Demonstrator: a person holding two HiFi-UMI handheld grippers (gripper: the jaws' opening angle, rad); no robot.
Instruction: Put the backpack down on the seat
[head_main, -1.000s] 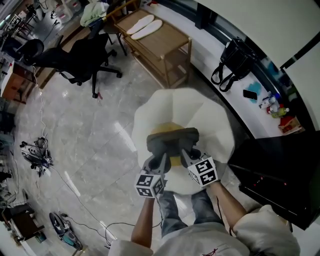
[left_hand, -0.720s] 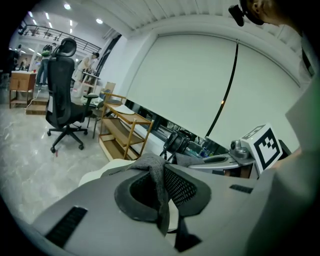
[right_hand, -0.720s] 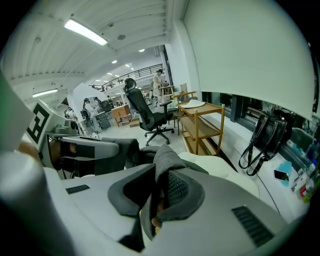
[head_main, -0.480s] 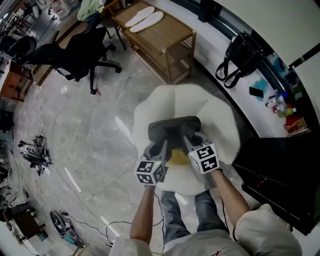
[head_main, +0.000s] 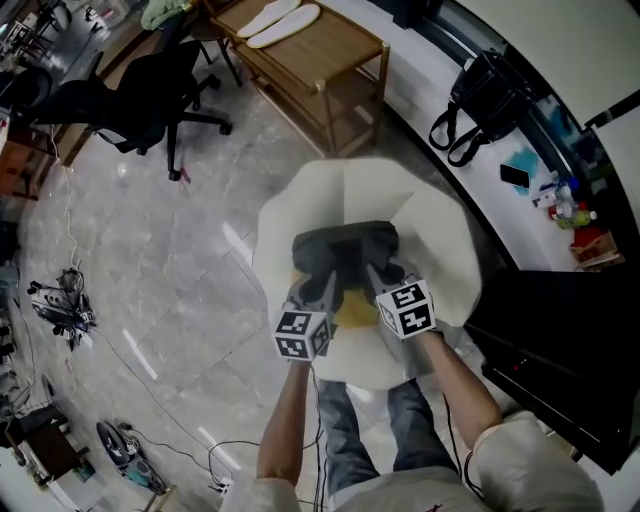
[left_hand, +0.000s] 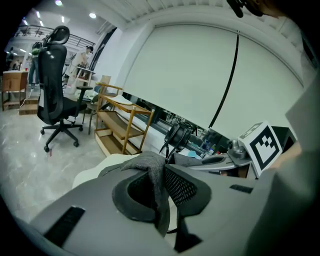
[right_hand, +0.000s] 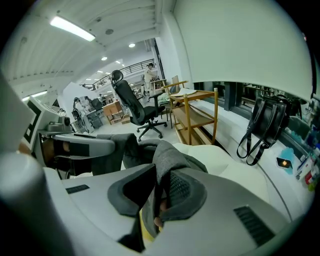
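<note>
- The pale seat (head_main: 440, 230) lies just ahead of the person, under the load, ready to take it
- The grey backpack (head_main: 345, 245) is over the seat's middle; whether it rests there I cannot tell
- The left gripper (left_hand: 160, 190) and right gripper (right_hand: 161, 192) each pinch its top fabric in narrow jaws, side by side, likely to keep it level

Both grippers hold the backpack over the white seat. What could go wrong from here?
1. The left gripper and right gripper each pinch only a thin fold of the grey backpack; the fabric could slip out early.
2. Both grips sit close together at one end, so it may flop sideways on the seat when released.
</note>
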